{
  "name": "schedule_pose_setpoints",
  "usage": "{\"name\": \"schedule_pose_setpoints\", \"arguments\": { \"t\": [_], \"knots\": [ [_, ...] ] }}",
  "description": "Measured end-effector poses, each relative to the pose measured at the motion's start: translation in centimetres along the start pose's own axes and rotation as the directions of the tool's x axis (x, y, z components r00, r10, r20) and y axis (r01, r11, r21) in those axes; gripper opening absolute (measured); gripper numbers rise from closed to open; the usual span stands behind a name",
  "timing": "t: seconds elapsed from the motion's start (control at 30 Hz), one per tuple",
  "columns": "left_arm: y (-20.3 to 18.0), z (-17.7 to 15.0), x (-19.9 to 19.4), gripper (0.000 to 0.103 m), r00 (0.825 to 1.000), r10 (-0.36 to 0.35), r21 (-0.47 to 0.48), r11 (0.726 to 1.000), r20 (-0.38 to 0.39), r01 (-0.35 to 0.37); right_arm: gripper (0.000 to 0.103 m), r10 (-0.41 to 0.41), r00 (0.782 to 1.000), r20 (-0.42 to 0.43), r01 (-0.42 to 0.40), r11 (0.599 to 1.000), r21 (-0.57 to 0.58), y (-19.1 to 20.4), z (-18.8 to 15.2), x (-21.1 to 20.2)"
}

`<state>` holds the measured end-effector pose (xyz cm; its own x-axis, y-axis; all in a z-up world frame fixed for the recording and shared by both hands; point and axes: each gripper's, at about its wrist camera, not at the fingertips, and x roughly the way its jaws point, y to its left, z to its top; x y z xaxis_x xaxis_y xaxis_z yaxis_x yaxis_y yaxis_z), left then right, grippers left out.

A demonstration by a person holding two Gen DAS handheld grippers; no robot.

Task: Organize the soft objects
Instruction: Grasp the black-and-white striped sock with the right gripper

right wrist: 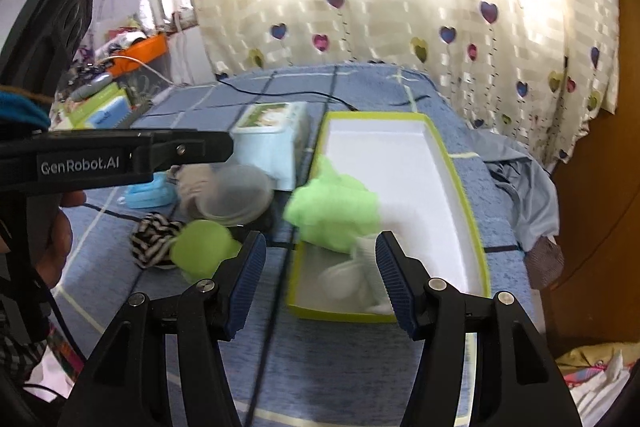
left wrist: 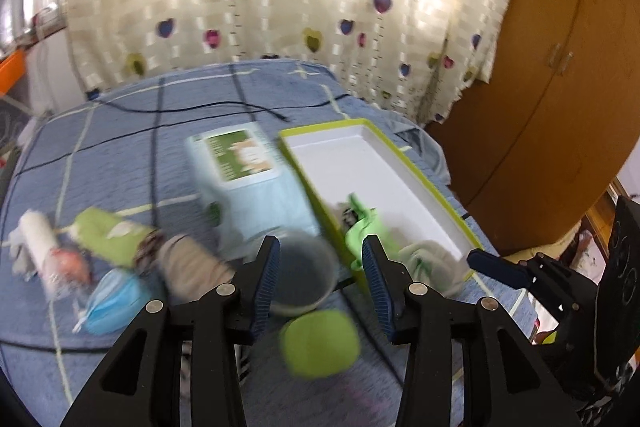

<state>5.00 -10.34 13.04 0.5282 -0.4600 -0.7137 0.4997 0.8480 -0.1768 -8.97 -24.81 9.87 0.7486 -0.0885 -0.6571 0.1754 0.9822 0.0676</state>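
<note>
Socks and a green cloth are gathered in the near end of the box; both the left gripper and right gripper are held apart, empty.

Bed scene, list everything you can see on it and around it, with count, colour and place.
Box: one, lime rim, white inside, on the bed, right.
Green cloth: one, in the box's near end.
White sock: one, box's near corner.
Wipes pack: one, pale blue, left of the box.
Plastic bowl: one, clear grey, mid-bed.
Green ball: one, near the bowl.
Striped sock: one, black-white.
Face mask: one, blue, left.
Left claw: open, empty.
Right claw: open, empty.
</note>
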Motion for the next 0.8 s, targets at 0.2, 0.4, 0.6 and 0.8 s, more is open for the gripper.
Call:
{"name": "schedule_pose_setpoints", "arguments": {
  "t": [0.2, 0.4, 0.6, 0.8],
  "knots": [
    [3.4, -2.6, -3.0, 0.042, 0.996, 0.085, -0.064, 0.995, 0.032, -0.082, 0.058, 0.081, 0.997, 0.009, -0.08, 0.996, -0.048, 2.7, 0.0, 0.0],
    [7.2, -5.1, -5.1, 0.042, 0.986, 0.162, -0.139, 0.978, 0.044, -0.155, 0.058, 0.149, 0.989, 0.009, -0.147, 0.983, -0.106, 5.6, -0.1, 0.5],
    [10.6, -7.4, -7.1, 0.042, 0.974, 0.218, -0.212, 0.956, 0.059, -0.201, 0.058, 0.217, 0.976, -0.026, -0.218, 0.961, -0.171, 9.2, -0.3, 1.8],
    [13.8, -9.2, -8.2, 0.042, 0.962, 0.268, -0.287, 0.926, 0.047, -0.244, 0.058, 0.262, 0.961, -0.083, -0.275, 0.933, -0.231, 12.7, -0.6, 3.9]
  ]
}}
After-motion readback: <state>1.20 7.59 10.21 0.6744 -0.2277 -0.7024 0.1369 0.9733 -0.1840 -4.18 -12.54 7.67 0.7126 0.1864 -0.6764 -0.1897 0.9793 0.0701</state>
